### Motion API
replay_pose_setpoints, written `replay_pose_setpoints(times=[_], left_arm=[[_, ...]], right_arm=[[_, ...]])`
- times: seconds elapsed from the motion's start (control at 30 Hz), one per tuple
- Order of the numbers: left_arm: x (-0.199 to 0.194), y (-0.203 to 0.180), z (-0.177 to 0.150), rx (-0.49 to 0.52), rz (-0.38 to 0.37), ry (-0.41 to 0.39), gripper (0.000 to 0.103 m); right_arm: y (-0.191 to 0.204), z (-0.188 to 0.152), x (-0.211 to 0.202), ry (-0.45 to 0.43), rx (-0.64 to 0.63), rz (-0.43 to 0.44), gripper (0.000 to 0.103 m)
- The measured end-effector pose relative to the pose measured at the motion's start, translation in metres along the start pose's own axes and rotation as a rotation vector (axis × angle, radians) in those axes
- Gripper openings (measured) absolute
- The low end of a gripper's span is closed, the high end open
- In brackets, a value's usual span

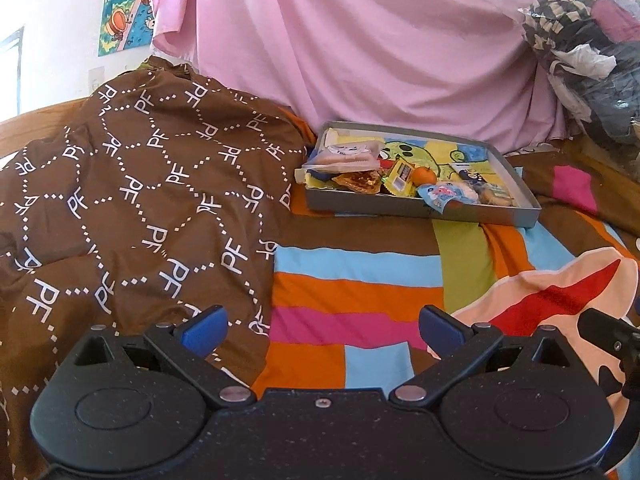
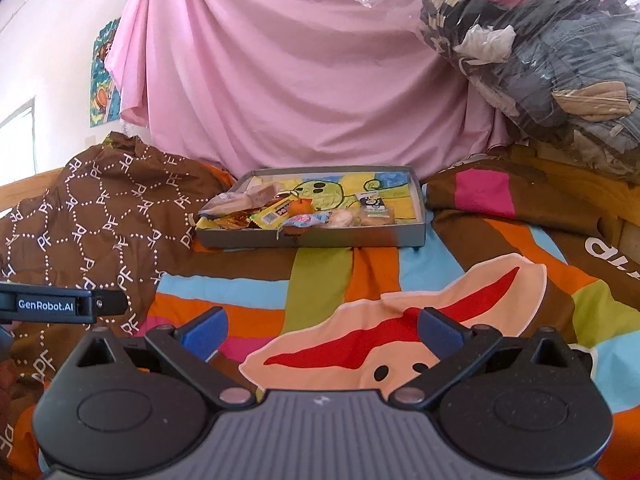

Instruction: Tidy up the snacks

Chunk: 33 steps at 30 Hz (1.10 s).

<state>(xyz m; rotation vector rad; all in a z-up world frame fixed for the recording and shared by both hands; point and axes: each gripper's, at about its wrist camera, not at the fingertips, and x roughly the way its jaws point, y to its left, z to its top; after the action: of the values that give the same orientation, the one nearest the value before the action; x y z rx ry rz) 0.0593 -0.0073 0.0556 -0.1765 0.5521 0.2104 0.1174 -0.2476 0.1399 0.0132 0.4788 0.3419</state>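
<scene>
Crinkly snacks (image 1: pixel 400 178) in shallow rectangular tray (image 1: pixel 420 210) — jaws wide, empty.

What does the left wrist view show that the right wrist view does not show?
Only the left wrist view shows the left gripper from behind, open and empty, and the near right corner of the grey tray turned toward the camera.

Only the right wrist view shows the right gripper, open and empty, the cartoon face on the striped bedcover with both eyes, and white letters at the right edge.

Both show the tray of snacks with a small orange, the brown patterned quilt and the pink sheet.
</scene>
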Motion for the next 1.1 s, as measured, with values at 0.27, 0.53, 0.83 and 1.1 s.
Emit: replay_pose_setpoints(times=[0.27, 0.53, 0.83, 1.1], left_arm=[[0.0011, 0.0011, -0.0043, -0.022, -0.014, 0.035, 0.101], [0.0033, 0.0046, -0.0077, -0.037, 0.004, 0.048, 0.102], [0.0055, 0.0031, -0.0091, -0.015, -0.003, 0.067, 0.102], [0.0091, -0.0002, -0.0101, 0.046, 0.029, 0.078, 0.102]], right_arm=[[0.0044, -0.0029, 0.0017, 0.010, -0.014, 0.007, 0.103], [0.0062, -0.0038, 0.0015, 0.013, -0.015, 0.007, 0.103], [0.0080, -0.0033, 0.0020, 0.013, -0.020, 0.012, 0.103], [0.0056, -0.0029, 0.0041, 0.023, -0.007, 0.016, 0.103]])
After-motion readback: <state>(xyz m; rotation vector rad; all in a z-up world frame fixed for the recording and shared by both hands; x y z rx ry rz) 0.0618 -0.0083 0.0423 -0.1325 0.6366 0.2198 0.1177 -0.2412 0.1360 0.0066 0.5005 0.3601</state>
